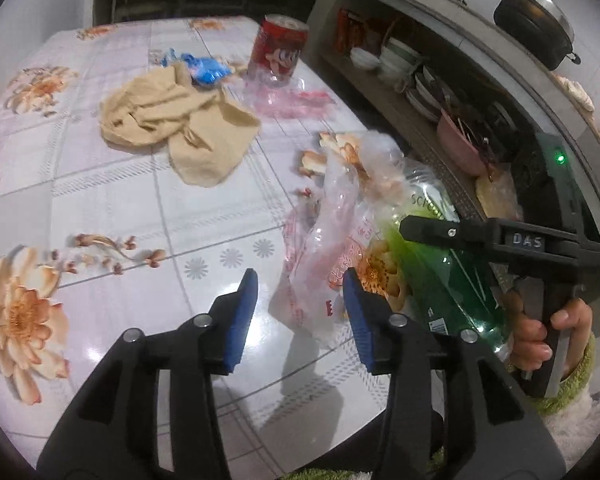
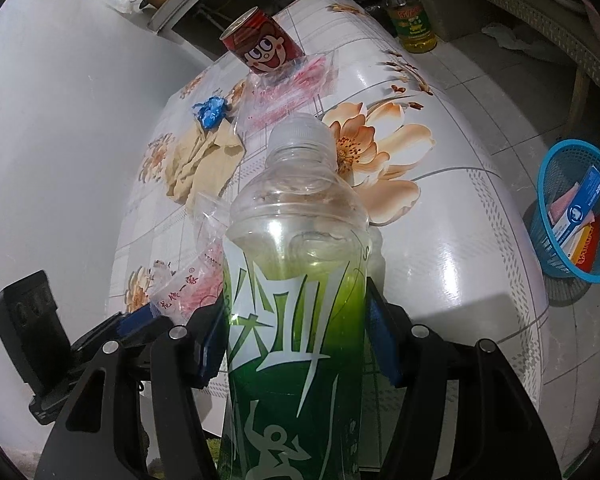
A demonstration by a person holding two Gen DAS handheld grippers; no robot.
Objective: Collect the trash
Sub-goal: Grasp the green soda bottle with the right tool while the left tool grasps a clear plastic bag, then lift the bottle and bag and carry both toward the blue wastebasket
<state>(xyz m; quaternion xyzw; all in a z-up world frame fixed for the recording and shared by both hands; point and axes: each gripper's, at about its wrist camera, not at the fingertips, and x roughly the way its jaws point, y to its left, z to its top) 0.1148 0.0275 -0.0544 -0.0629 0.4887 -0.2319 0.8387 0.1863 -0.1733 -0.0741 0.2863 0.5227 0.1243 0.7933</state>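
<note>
My right gripper [image 2: 296, 340] is shut on a clear plastic bottle with a green label [image 2: 296, 280], held above the floral table [image 2: 440, 248]; the bottle also shows in the left wrist view [image 1: 452, 272]. My left gripper [image 1: 300, 304] is open and empty, its blue pads just short of a crumpled clear plastic bag with red print [image 1: 332, 248]. That bag shows in the right wrist view [image 2: 192, 272]. A red can [image 1: 278, 50] stands at the table's far end on a second clear bag [image 1: 288, 98]. A blue wrapper [image 1: 204, 68] lies near a beige cloth [image 1: 176, 124].
A blue mesh waste basket [image 2: 572, 216] with cartons in it stands on the floor right of the table. An oil bottle [image 2: 414, 20] stands beyond the table. A shelf of bowls and plates [image 1: 420, 80] runs along the table's right side.
</note>
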